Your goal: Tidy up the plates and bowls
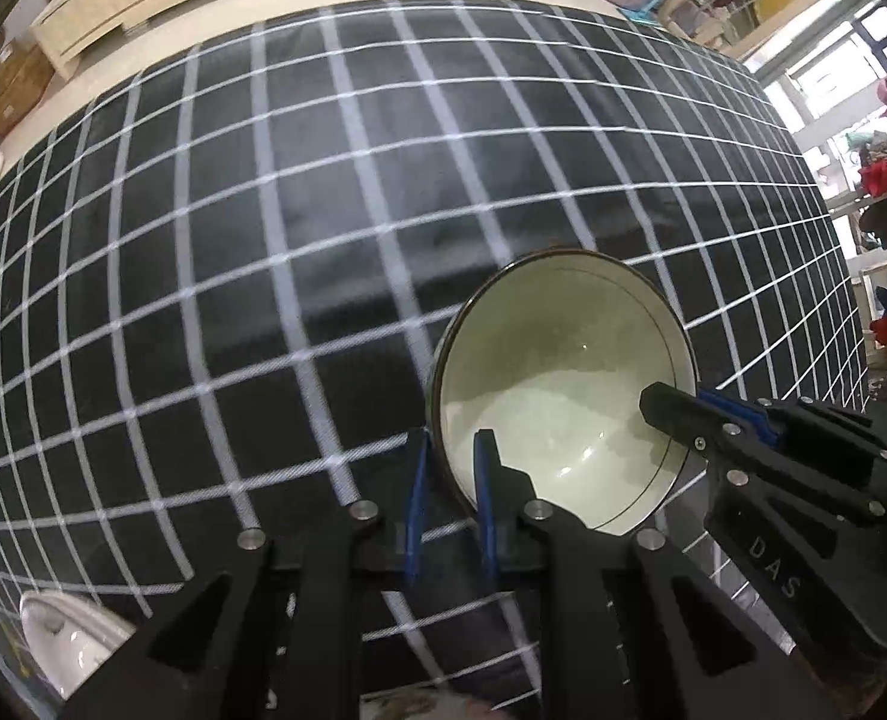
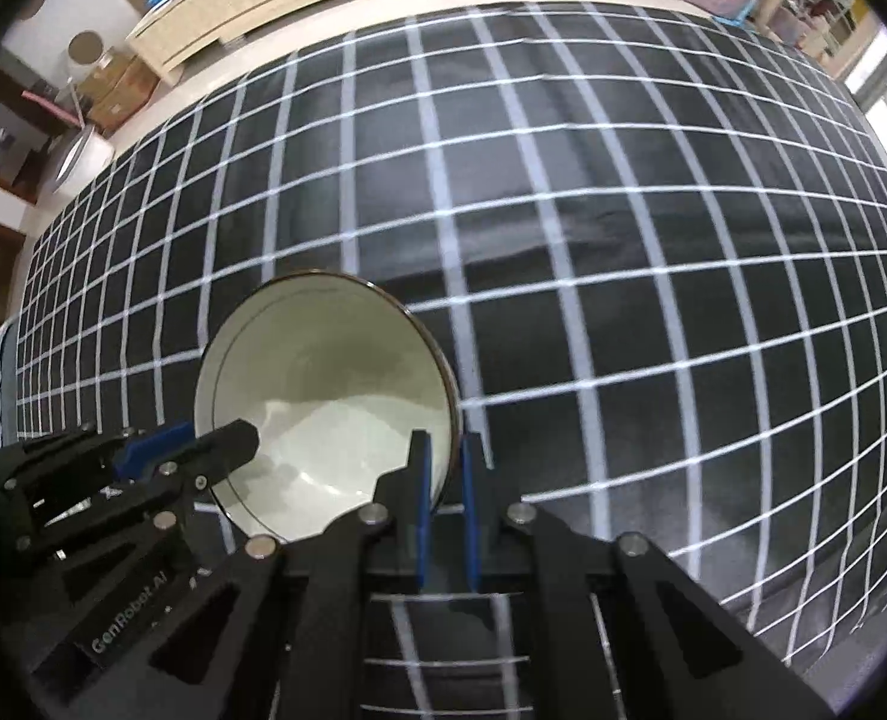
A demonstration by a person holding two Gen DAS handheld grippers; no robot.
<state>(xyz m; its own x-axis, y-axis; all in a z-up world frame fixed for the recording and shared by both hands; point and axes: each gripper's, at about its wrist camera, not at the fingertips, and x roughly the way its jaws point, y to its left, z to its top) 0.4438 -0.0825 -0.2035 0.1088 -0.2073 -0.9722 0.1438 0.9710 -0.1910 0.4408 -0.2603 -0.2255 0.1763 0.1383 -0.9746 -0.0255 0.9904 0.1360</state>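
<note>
Left wrist view shows me my left gripper (image 1: 452, 468) clamped on the rim of a white bowl (image 1: 563, 378), one blue-padded finger outside the wall and the other inside. The bowl is tilted, its opening facing the camera, above the black tablecloth (image 1: 263, 240) with its white grid. At the bowl's right edge I see my right gripper (image 1: 692, 405) pinching the opposite rim, its black finger reaching into the bowl. A second white dish (image 1: 65, 642) sits at the lower left, partly hidden behind my gripper's frame.

From the right wrist view, my right gripper (image 2: 446, 480) is closed on the bowl (image 2: 323, 378) rim the same way, and the left gripper (image 2: 227, 441) grips the far side
</note>
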